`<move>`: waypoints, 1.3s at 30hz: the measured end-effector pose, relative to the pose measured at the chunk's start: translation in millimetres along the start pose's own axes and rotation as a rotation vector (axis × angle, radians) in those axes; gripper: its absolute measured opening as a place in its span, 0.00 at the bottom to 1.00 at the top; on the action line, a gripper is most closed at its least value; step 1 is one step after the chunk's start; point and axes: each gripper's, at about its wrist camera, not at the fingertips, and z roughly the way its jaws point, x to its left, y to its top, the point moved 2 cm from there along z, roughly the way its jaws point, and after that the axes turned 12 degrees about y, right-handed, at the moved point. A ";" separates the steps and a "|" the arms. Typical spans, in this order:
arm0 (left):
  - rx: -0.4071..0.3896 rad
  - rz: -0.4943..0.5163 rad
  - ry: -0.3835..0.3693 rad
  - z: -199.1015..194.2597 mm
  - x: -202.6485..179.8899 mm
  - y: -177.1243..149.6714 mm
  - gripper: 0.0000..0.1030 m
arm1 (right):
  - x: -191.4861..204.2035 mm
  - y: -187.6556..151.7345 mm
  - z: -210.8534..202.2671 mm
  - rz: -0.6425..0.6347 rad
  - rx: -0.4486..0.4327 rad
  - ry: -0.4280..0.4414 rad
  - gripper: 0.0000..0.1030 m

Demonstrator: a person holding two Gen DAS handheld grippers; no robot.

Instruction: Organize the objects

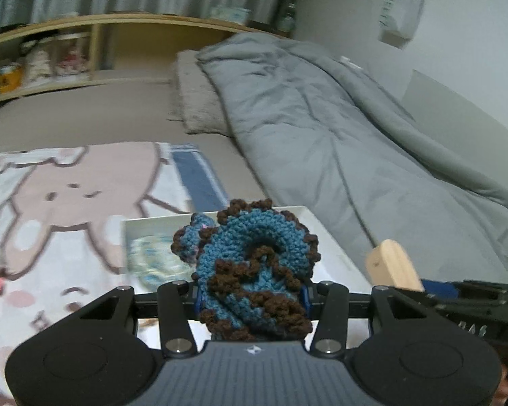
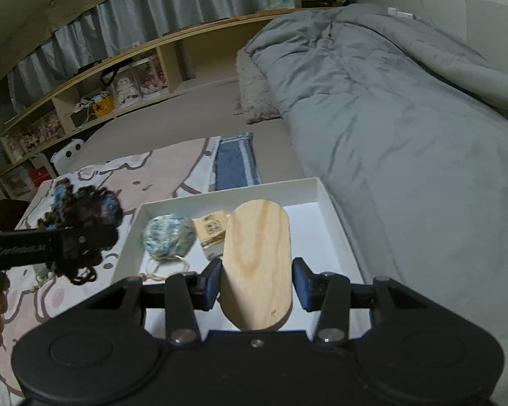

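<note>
Tray on the bed is the goal. Left wrist view: the left gripper is clamped on a blue-brown crochet piece, held above the tray's near edge. Right wrist view: the right gripper pinches a wooden block over the tray, beside a yarn ball. Carrying seems done; next, I judge, lower each and release.

Tray's right half bare

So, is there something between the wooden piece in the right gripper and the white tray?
Nothing visible blocks it. The wooden piece hangs over the white tray; the yarn ball and small card lie left of it.
</note>
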 end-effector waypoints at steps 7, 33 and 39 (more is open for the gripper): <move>0.030 0.012 -0.105 51.8 -35.0 2.6 0.47 | -30.3 -7.1 12.7 -0.005 0.024 -0.025 0.44; 0.207 -0.083 -0.052 220.8 -49.4 6.2 0.47 | -75.4 30.9 113.3 -0.081 0.096 -0.042 0.44; 0.208 -0.086 0.048 215.9 -40.2 8.5 0.47 | -82.4 40.1 140.7 -0.033 0.121 0.019 0.44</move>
